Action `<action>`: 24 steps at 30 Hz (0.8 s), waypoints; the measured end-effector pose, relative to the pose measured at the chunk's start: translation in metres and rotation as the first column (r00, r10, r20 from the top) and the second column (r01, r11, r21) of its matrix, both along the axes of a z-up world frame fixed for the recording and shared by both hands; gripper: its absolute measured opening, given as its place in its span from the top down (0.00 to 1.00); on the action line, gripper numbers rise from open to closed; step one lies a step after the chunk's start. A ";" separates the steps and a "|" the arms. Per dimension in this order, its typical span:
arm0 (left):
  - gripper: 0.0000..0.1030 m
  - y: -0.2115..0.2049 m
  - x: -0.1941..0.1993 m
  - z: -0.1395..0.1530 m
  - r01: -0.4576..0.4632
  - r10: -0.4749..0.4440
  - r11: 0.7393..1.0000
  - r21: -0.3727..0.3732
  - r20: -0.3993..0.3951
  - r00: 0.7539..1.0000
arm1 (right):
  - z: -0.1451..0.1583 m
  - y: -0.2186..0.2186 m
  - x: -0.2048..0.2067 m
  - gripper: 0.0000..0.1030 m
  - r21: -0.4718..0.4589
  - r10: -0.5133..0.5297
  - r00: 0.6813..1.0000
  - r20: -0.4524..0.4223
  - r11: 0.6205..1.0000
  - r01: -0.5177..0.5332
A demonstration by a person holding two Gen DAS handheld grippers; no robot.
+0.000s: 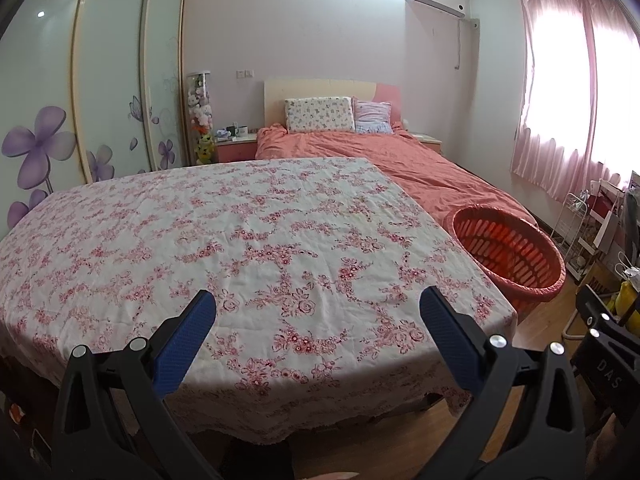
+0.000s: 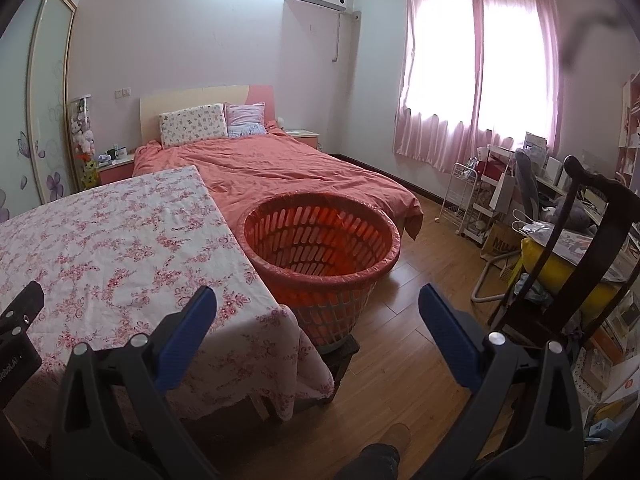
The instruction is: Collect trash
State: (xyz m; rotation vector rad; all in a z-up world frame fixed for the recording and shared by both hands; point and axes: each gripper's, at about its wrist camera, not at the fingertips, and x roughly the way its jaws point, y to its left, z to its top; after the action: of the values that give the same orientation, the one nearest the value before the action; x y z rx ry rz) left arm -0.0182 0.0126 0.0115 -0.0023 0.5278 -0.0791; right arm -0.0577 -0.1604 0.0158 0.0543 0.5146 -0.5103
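Note:
An orange slatted basket (image 2: pixel 320 236) with a clear liner stands on a dark stool just right of the table; it also shows in the left wrist view (image 1: pixel 508 256). Its inside looks bare. The table wears a white cloth with red flowers (image 1: pixel 240 240) (image 2: pixel 100 248), and no trash shows on it. My left gripper (image 1: pixel 318 308) hangs open over the table's near edge with nothing between its blue pads. My right gripper (image 2: pixel 318 308) is open too, held above the floor between the table corner and the basket.
A bed with a coral cover (image 2: pixel 280 172) lies behind the table. A dark wooden chair (image 2: pixel 592 240), a white wire cart (image 2: pixel 468 196) and a cluttered desk fill the right side. Wooden floor (image 2: pixel 420 280) runs between basket and chair. A wardrobe (image 1: pixel 100 80) lines the left wall.

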 end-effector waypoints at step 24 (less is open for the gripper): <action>0.02 0.000 0.001 0.002 -0.013 0.013 1.000 -0.005 0.004 1.000 | -0.009 0.000 0.006 0.04 0.007 0.011 1.000 -0.025 1.000 -0.011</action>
State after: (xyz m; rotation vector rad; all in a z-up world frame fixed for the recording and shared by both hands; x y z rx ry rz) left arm -0.0177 0.0129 0.0132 -0.0106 0.5231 -0.0679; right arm -0.0517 -0.1600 0.0065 0.0515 0.5412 -0.4993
